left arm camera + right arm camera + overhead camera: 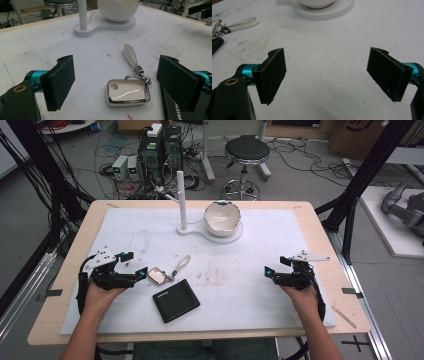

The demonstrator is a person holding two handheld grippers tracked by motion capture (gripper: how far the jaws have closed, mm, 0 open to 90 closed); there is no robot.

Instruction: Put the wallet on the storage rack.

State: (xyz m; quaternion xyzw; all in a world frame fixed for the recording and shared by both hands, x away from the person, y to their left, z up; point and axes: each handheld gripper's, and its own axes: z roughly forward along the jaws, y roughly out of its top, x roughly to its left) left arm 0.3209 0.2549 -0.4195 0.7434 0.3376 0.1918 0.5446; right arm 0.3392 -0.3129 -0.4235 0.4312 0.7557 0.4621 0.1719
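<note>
A person sits at a wooden table [70, 270] covered by a white mat [260, 245], holding a two-jaw gripper in each hand.

The left gripper [131, 268] rests at about 8 o'clock on the mat. Its jaws stand wide apart with nothing between the pads. Just beyond its tips, toward 3 o'clock, lies a key fob [157, 275], cream-faced with a shiny metal frame. In the left gripper view the key fob [127, 92] lies flat on the mat between and slightly ahead of the two open jaws, untouched. A pale strap [130, 55] runs from its ring toward 12 o'clock. A black wallet [175, 300] lies just beside the fob, at its 5 o'clock.

The right gripper [272, 271] sits at about 4 o'clock on the mat, well apart from the fob. Its jaws are also spread wide and empty, with bare mat ahead of them in the right gripper view.

At 12 o'clock stands a white holder [200, 229] with an upright post [181, 200] and an egg-shaped white bowl [222, 217] with a jagged rim. The bowl is empty.

The work looks to be at its very start: nothing is lifted or gripped. The left gripper appears lined up on the fob. Closing on it, lifting it and putting it somewhere, possibly on the holder, all seem to remain.
</note>
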